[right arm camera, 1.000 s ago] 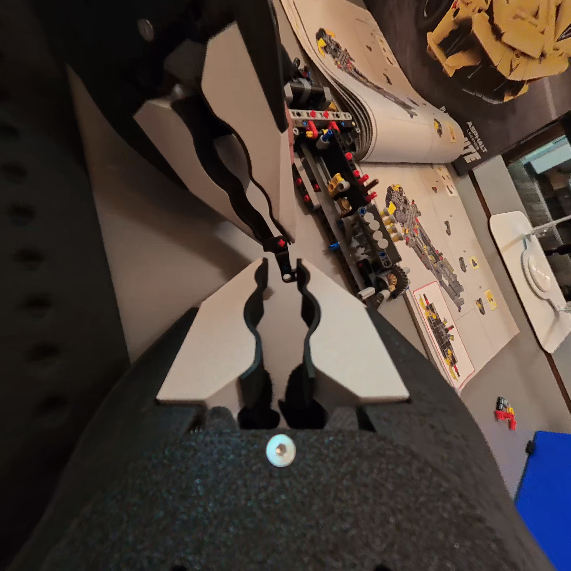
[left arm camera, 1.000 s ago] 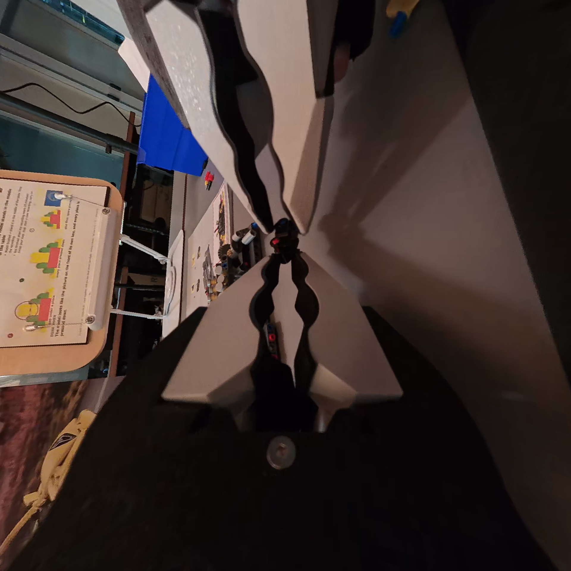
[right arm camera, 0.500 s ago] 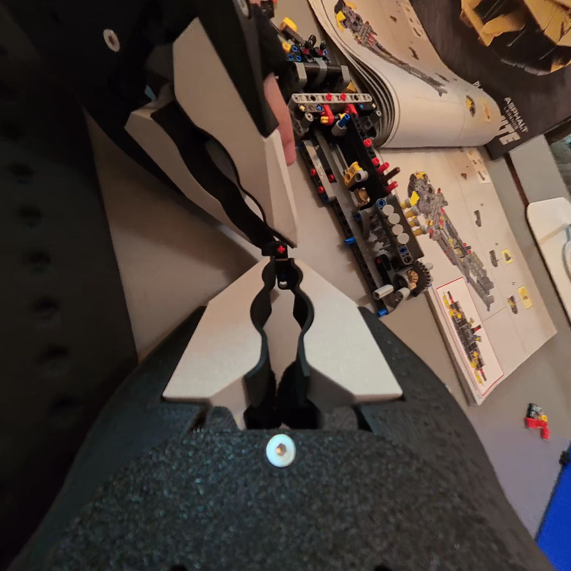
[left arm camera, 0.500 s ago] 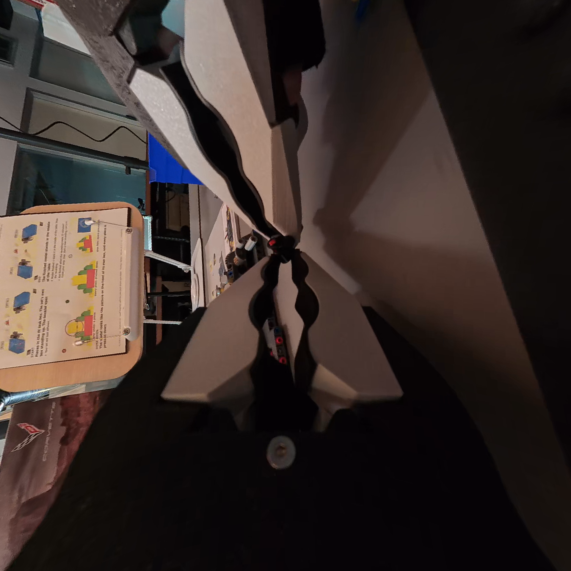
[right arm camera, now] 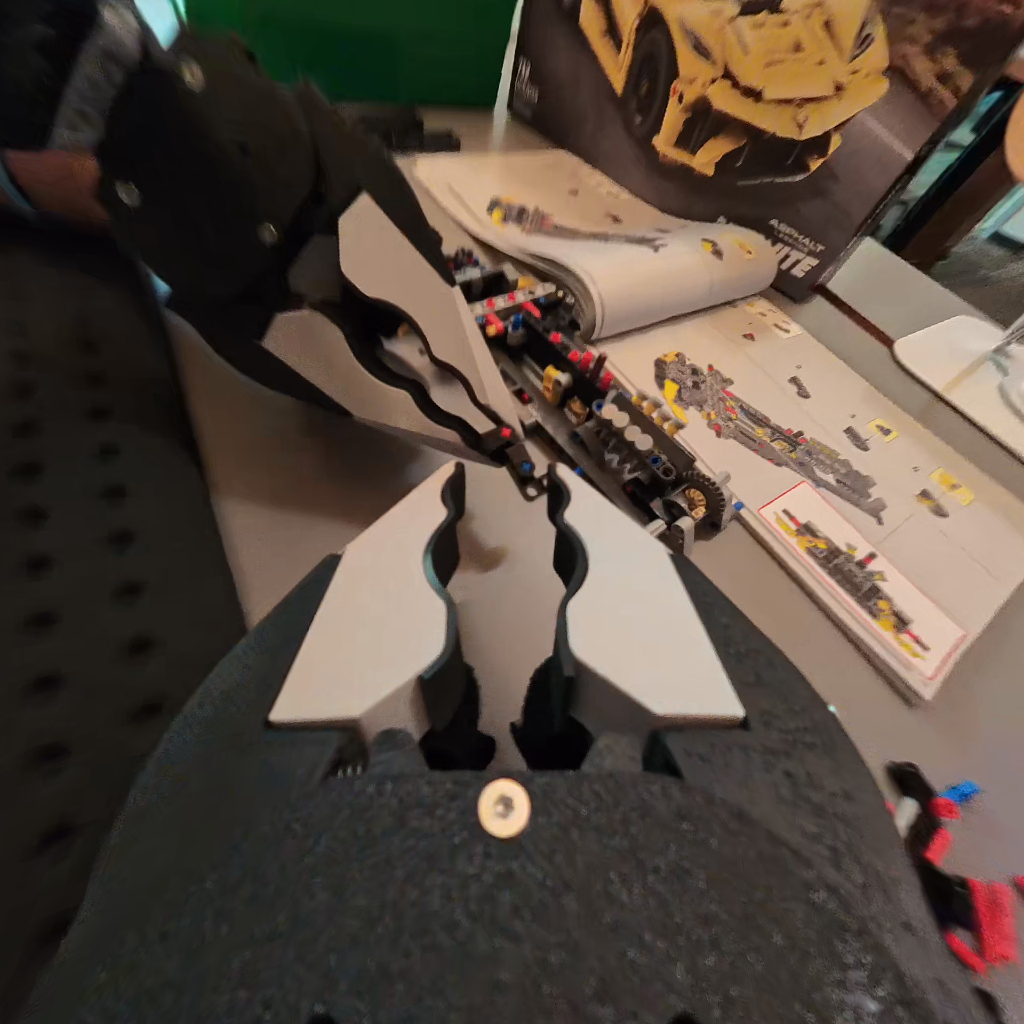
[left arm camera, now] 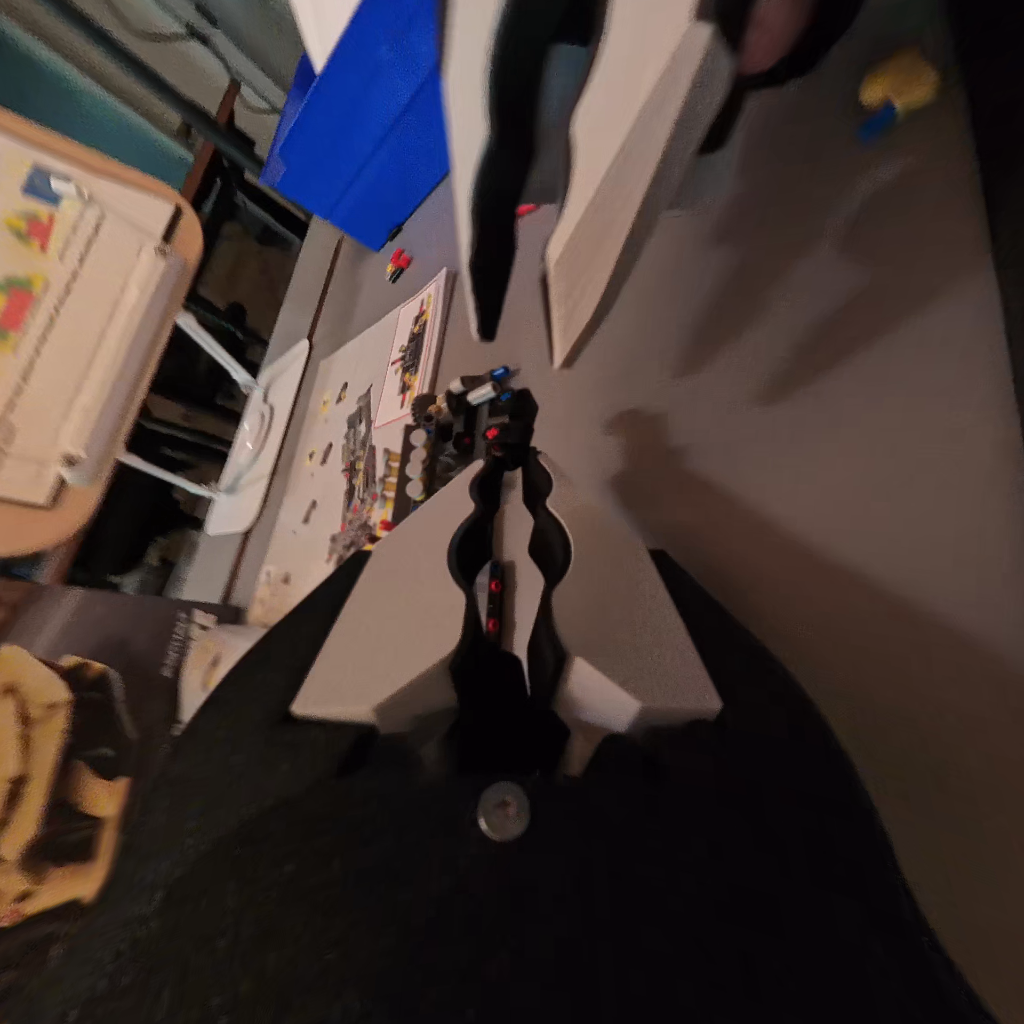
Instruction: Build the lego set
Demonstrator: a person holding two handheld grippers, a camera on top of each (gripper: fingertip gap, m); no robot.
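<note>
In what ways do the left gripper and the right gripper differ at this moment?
The left gripper is shut on a small black piece with red and blue pins; the right gripper is open and holds nothing. The left gripper's fingers nearly meet at the tips, while the right gripper's fingers stand apart. Both have grey fingers with wavy black pads and hang over the grey table.

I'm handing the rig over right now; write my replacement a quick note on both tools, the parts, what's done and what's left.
Left tool: shut on a small black piece with red and blue pins, held above the table.
Right tool: open, empty, tips right at that piece.
Long chassis lies on the table beside the open manual; set box behind. Loose red and black parts at near right.
Done: chassis partly built.
Left: probably join the held piece to the build, then go on by the manual.
</note>
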